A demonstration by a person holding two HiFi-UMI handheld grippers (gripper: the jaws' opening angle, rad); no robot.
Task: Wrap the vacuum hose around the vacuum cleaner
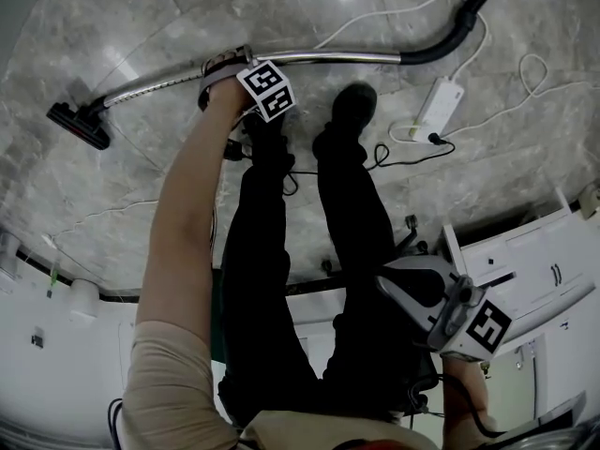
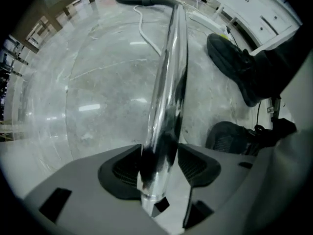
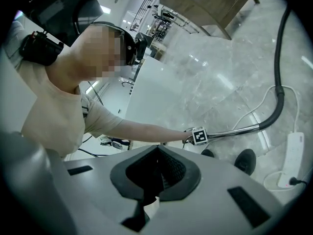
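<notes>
The vacuum's shiny metal tube (image 1: 319, 57) lies on the grey marble floor, with the black floor head (image 1: 80, 125) at its left end and the black hose (image 1: 450, 36) curving off at the upper right. My left gripper (image 1: 223, 67) points steeply down over the tube's left part. In the left gripper view the tube (image 2: 168, 82) runs up between the jaws of my left gripper (image 2: 160, 168), which stands open round it, both pads close beside it. My right gripper (image 3: 157, 173) is shut and empty, held low at my right side (image 1: 403, 284), far from the tube (image 3: 234, 130).
A white power strip (image 1: 439, 101) with white and black cables lies on the floor right of my black shoes (image 1: 352, 106). White cabinets (image 1: 525, 251) stand at the right. The hose (image 3: 279, 72) trails away across the floor.
</notes>
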